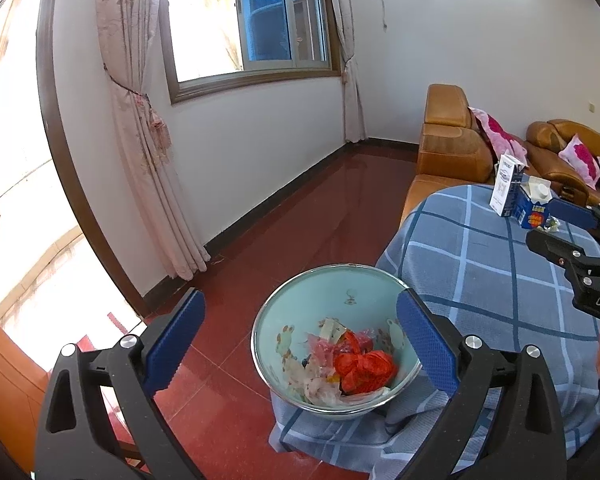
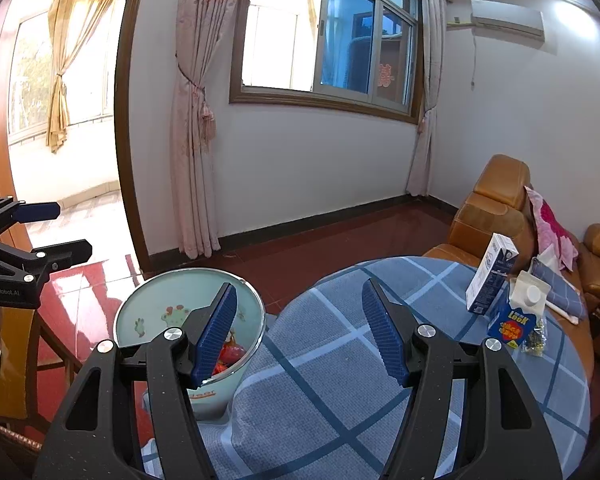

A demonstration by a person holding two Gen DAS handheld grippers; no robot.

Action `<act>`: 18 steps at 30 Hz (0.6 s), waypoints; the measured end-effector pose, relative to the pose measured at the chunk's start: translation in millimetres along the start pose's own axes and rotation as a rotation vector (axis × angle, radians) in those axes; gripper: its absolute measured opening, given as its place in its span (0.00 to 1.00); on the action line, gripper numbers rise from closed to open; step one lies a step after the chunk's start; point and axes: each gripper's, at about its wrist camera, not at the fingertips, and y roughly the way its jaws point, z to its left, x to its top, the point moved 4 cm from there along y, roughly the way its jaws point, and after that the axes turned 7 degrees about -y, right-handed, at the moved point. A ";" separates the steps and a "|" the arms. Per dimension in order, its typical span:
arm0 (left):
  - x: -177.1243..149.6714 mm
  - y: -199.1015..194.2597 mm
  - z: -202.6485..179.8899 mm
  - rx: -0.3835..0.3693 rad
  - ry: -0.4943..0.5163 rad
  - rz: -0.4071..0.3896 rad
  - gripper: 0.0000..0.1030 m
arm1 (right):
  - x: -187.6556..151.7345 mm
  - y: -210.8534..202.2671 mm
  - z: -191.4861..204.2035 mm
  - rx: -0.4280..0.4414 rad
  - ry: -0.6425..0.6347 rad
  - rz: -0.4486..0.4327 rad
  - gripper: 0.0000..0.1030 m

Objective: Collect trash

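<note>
Left gripper (image 1: 300,344): fingers spread wide, nothing between them, hovering above the trash bin (image 1: 336,344). Right gripper (image 2: 300,336): fingers partly spread, empty, above the bare near part of the table (image 2: 340,380).

Bin: pale green, cartoon print inside, standing on the red floor (image 1: 260,240) just beside the table's near-left edge, tablecloth hem draped against its base. It holds crumpled red wrapping (image 1: 364,368) and pale plastic scraps.

Remaining trash, far right side of table: tall white-and-navy carton (image 2: 490,276) upright; short blue carton (image 2: 516,320) with white cap just beside it, near-touching; small clear wrapper (image 2: 536,340) at its foot.

Judgement: step in hand is fetching the next piece. The right gripper is nearer. Best to approach the short carton from the near side, fingers straddling its flat faces, and to close low on the body to avoid tipping the tall one.

Room: table centre is bare, a clear path. Cartons sit close to the far edge, with the sofa (image 2: 496,208) beyond; a push could send them off. The bin's mouth is open from above.
</note>
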 end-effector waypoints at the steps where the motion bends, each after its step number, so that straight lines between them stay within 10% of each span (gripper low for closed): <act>1: 0.2 -0.1 0.3 0.001 0.000 0.000 0.92 | 0.3 -0.2 -0.3 0.001 0.001 0.001 0.63; 18: 0.9 0.1 3.6 0.018 -0.002 -0.003 0.92 | -2.3 1.8 7.1 0.008 0.002 0.009 0.63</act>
